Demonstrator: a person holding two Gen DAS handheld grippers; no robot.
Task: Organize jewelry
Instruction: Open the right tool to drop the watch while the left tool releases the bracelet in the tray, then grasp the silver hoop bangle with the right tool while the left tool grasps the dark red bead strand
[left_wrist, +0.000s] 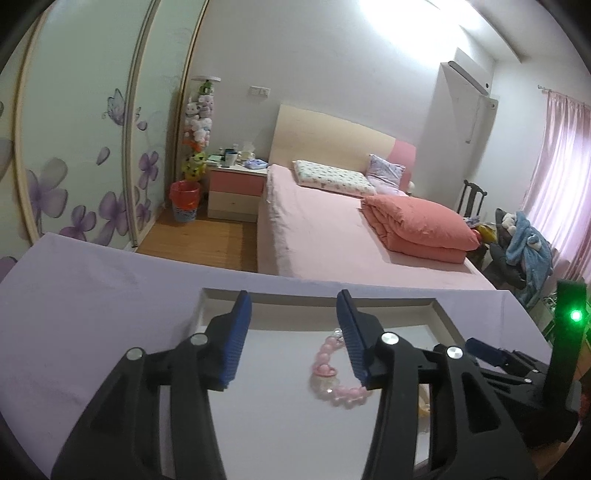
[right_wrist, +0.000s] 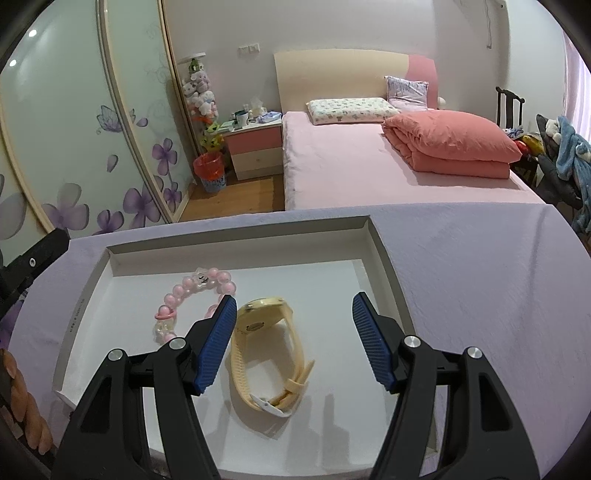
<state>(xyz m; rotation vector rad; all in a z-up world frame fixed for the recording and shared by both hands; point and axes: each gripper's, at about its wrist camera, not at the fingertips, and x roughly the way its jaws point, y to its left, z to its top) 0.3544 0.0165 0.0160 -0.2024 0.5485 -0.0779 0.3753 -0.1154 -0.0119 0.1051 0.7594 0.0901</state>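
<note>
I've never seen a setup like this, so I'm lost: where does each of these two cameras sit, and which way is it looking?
Left wrist view: sits on the left gripper, looking forward and down along its open blue fingers at a pink bead bracelet in a white tray; the right gripper shows at right.
Right wrist view: sits on the right gripper, fingers open either side of a cream wristwatch; part of the left gripper shows at left.
Both share the bracelet, tray, lilac cloth and bed.

Two hand-held grippers angle downward side by side — the left gripper (left_wrist: 293, 310) with its blue-padded jaws parted and nothing between the pads. The right gripper (right_wrist: 295, 314) stands wider, jaws apart — gripping nothing.
</note>
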